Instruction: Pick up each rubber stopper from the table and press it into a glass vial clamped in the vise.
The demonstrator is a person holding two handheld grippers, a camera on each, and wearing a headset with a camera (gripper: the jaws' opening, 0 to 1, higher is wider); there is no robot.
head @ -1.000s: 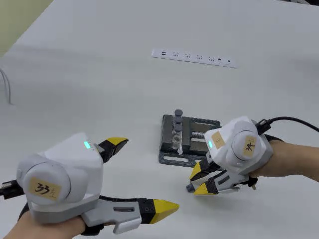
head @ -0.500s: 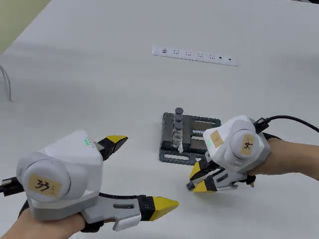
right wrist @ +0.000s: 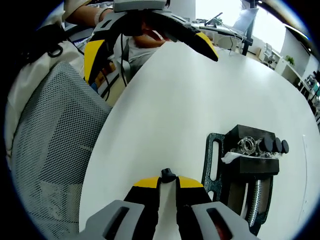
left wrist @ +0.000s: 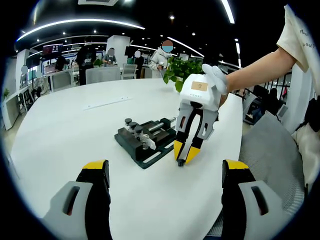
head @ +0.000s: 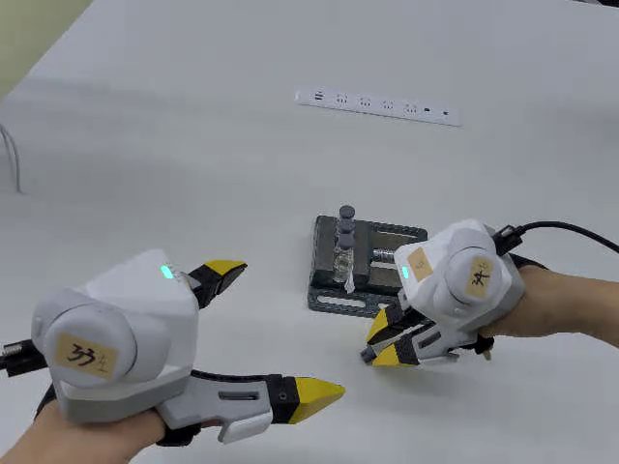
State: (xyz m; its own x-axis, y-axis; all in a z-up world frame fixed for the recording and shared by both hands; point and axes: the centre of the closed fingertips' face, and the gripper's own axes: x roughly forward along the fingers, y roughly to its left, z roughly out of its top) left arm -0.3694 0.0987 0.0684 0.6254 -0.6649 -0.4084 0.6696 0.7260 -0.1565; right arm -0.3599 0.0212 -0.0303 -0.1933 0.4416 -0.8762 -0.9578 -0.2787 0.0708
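Observation:
A black vise stands mid-table and clamps a row of glass vials; the far ones carry dark stoppers, and the nearest one is unplugged. Just right of the vise's front, my right gripper is shut on a small dark rubber stopper, which sits at or just above the tabletop. The same stopper pokes out between its yellow tips. My left gripper is open and holds nothing at the near left. From its own view it faces the vise and the right gripper.
A white power strip lies at the far side of the white table. A thin cable curls at the left edge. A mesh chair stands by the near table edge. People stand far behind.
The right gripper has edged slightly up and left, still shut on the stopper. The left gripper has barely moved.

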